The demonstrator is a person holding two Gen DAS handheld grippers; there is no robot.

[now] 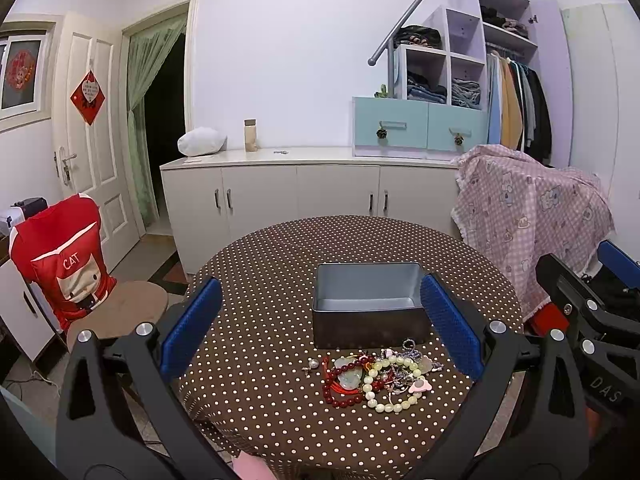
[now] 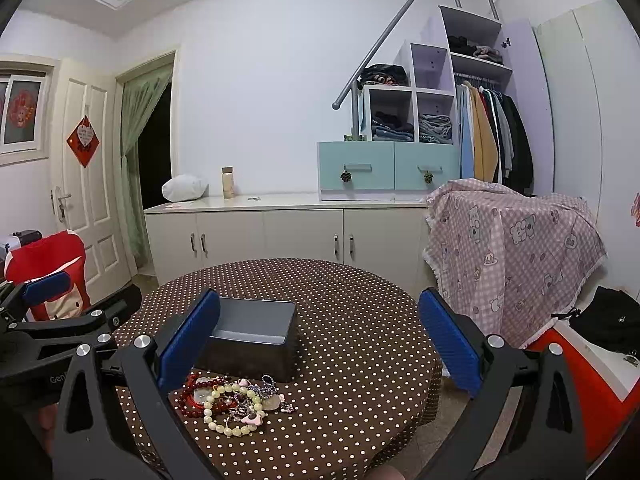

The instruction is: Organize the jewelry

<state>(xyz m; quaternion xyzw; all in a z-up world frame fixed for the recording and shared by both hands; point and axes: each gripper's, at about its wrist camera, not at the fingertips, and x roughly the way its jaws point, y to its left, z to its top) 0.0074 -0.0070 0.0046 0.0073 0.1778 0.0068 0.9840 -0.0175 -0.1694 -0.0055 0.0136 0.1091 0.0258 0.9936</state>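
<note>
Basically nothing's sorted yet: tangled bracelets (image 1: 376,376) sit heaped ahead of both wide-open, empty jaws, just short of the bare metal tin (image 1: 370,304).

The right gripper (image 2: 320,344) hangs above the table (image 2: 360,320), jaws wide apart, holding nothing. A grey tin (image 2: 256,336) sits left of the table's centre. The jewelry (image 2: 232,402) lies heaped just before it, nearer the front edge.
</note>
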